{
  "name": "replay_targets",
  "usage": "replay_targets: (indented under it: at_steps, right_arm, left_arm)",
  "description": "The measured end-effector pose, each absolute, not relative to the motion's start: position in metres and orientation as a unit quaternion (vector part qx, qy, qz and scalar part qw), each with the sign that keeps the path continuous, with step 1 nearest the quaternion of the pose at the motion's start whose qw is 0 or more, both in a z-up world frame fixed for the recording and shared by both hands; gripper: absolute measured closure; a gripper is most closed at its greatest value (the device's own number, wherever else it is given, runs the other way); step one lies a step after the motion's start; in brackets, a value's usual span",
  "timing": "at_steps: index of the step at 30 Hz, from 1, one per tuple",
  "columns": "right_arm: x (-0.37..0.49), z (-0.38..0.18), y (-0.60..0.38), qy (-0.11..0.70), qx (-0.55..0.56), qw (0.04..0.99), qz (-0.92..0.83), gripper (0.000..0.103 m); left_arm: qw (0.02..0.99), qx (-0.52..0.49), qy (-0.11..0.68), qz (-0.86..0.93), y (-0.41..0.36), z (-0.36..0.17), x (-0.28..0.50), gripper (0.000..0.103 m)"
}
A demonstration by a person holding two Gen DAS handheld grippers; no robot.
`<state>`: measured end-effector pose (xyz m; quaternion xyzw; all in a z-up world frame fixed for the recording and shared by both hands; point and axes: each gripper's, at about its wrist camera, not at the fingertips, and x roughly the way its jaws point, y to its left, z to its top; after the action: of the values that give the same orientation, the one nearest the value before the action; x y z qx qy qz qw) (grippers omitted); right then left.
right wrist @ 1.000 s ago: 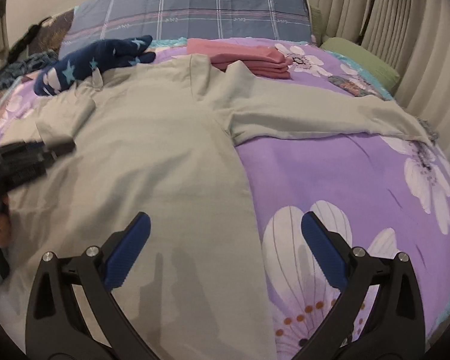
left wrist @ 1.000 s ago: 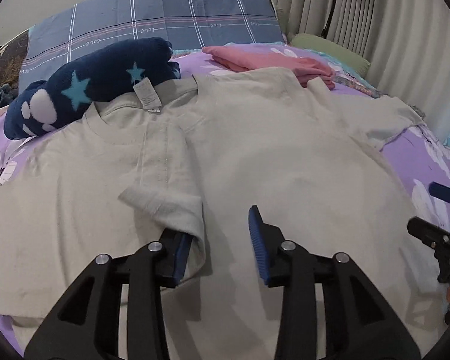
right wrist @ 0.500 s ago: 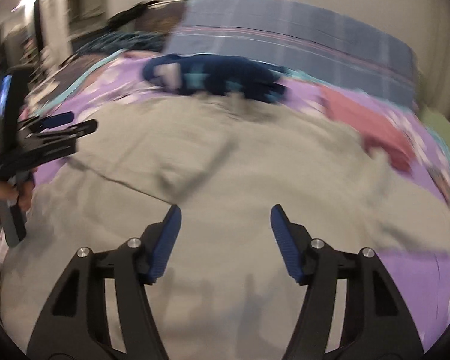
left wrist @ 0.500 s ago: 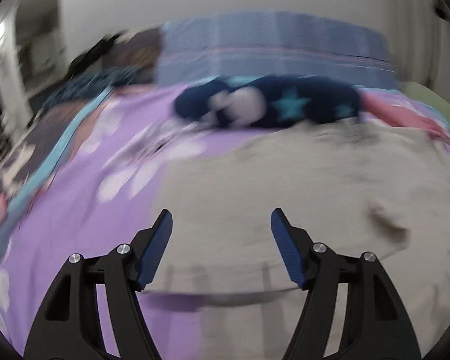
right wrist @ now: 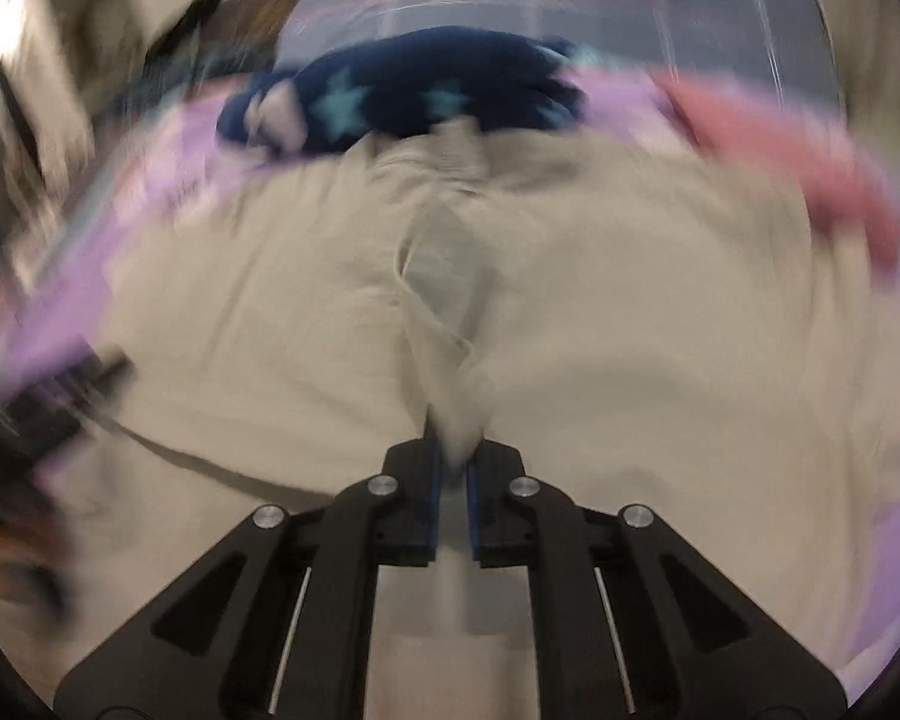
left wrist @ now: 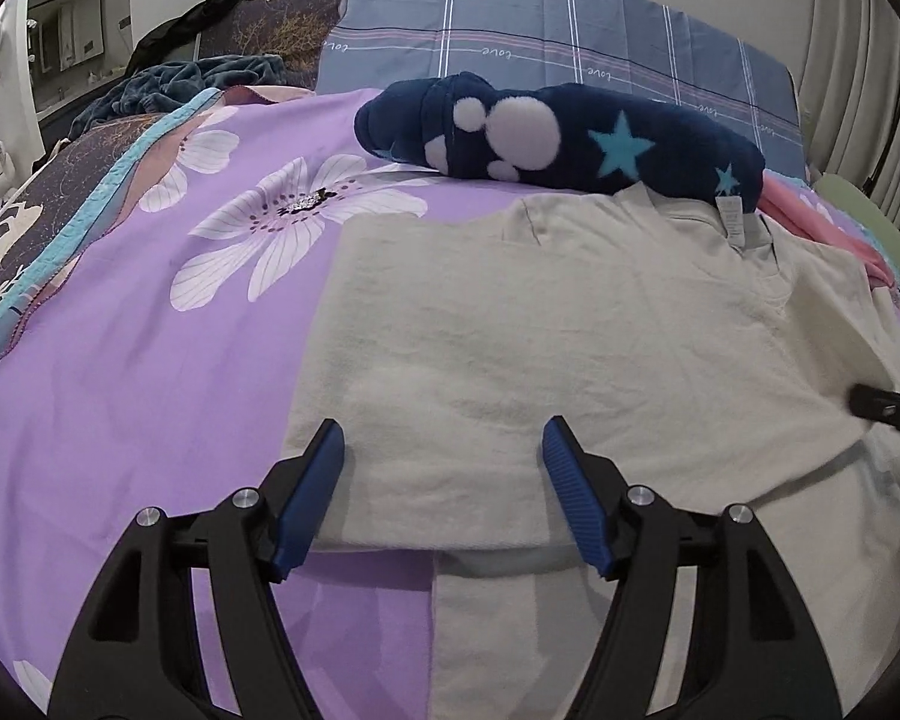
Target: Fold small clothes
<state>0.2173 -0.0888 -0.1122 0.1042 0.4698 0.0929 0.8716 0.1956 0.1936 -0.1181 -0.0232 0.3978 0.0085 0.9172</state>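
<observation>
The right gripper (right wrist: pixel 451 450) had just closed, pinching a ridge of the beige shirt (left wrist: pixel 570 324). The left gripper (left wrist: pixel 444 456) stood open and empty over the shirt's folded left edge on the purple floral bedspread (left wrist: pixel 150 360); a second earlier it had straddled the sleeve. Beyond lay a navy star-patterned fleece (left wrist: pixel 558 138).

You're looking at a beige shirt (left wrist: pixel 558 348), a lilac flower-printed bedsheet (left wrist: pixel 150 324), and a navy star-patterned plush (left wrist: pixel 570 138).
</observation>
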Motion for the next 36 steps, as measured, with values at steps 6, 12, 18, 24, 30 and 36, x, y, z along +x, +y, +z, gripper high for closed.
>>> replay_targets:
  at_steps: [6,12,18,24,30,36]
  right_arm:
    - [0.219,-0.119,-0.126,0.475,0.182,0.85,0.137,0.049]
    - [0.254,-0.132,-0.103,0.482,0.152,0.848,0.16,0.047]
    - [0.275,-0.133,-0.081,0.488,0.116,0.848,0.171,0.098]
    - [0.251,-0.066,-0.109,0.398,0.132,0.892,0.17,0.098]
    - [0.257,-0.059,-0.176,0.4,0.123,0.903,0.093,0.093]
    - [0.263,-0.126,-0.215,0.464,0.191,0.864,0.044,0.092]
  left_arm:
    - [0.916,-0.019,0.401,0.01,0.192,-0.118,0.197,0.033]
    - [0.916,-0.02,0.401,0.009,0.193,-0.119,0.197,0.033]
    - [0.915,-0.028,0.402,0.005,0.195,-0.119,0.198,0.033]
    - [0.939,-0.059,0.338,0.003,0.213,-0.091,0.176,0.033]
    - [0.949,-0.073,0.307,0.021,0.231,-0.078,0.167,0.018]
    - [0.928,-0.017,0.372,0.003,0.208,-0.108,0.185,0.018]
